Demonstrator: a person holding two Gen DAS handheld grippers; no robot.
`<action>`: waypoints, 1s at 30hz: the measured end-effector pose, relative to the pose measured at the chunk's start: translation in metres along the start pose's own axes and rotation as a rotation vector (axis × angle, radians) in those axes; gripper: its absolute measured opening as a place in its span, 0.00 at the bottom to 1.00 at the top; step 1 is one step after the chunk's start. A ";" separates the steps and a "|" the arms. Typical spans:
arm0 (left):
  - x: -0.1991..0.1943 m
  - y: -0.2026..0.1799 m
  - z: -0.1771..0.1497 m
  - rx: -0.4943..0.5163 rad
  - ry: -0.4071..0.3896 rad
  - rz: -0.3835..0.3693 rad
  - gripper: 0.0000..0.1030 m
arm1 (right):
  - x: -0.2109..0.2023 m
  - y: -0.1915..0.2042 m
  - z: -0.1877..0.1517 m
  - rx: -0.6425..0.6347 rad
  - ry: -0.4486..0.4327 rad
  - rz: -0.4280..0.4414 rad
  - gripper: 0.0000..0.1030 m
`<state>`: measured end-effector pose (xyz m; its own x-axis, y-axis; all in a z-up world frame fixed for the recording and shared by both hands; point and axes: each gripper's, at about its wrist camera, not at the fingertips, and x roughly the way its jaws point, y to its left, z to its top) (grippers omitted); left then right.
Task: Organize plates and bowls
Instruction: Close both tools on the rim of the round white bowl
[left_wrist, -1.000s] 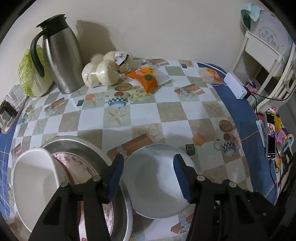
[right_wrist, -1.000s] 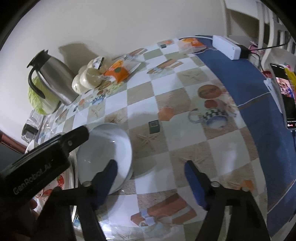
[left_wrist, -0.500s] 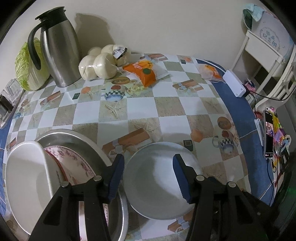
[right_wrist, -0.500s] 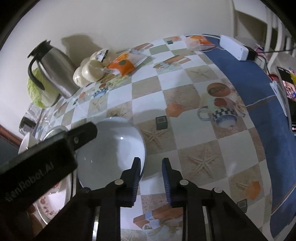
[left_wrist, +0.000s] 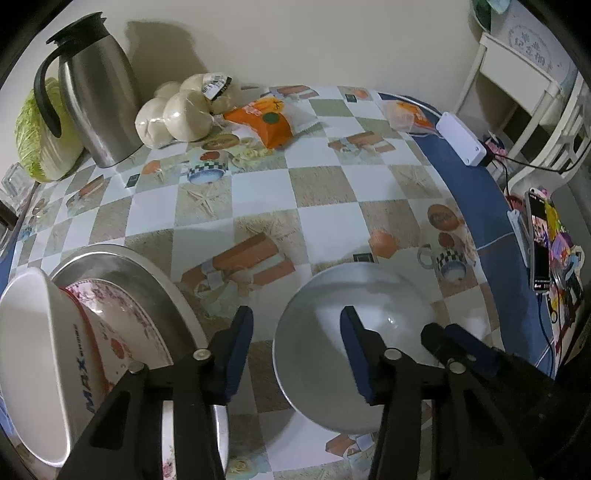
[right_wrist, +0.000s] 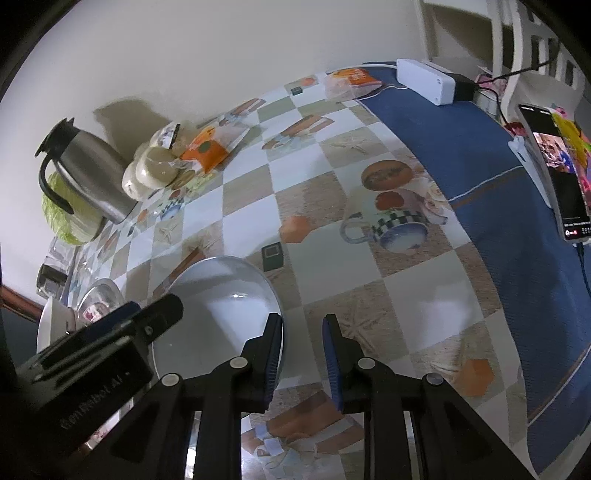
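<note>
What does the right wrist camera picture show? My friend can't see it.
The right gripper, its blue-padded jaws just closed to a narrow gap, sits at the rim of a white bowl on a checked tablecloth; whether it pinches the rim is unclear. A steel jug, buns and a phone lie farther off.

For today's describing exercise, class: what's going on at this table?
A person works a gripper in each hand over a checked table. The right gripper has just closed to a narrow gap at the right rim of a white bowl; whether it pinches the rim is unclear. The left gripper, open though just narrowing, hovers astride the bowl's left rim. Beside it, a metal tray holds a flowered plate and a tilted bowl.
</note>
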<state>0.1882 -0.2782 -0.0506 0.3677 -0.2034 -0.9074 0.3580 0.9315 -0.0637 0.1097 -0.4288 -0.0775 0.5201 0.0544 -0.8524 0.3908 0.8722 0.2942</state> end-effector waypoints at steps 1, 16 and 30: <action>0.001 -0.001 -0.001 0.002 0.004 -0.002 0.44 | 0.000 -0.001 0.000 0.002 -0.001 -0.001 0.24; 0.022 -0.006 -0.009 0.022 0.059 0.000 0.30 | 0.014 -0.002 -0.005 0.015 0.049 0.001 0.24; 0.034 -0.004 -0.013 0.017 0.082 -0.005 0.28 | 0.028 -0.002 -0.012 0.026 0.102 0.019 0.24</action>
<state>0.1880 -0.2850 -0.0871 0.2950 -0.1817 -0.9381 0.3742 0.9253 -0.0616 0.1145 -0.4236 -0.1075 0.4479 0.1214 -0.8858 0.4016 0.8579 0.3206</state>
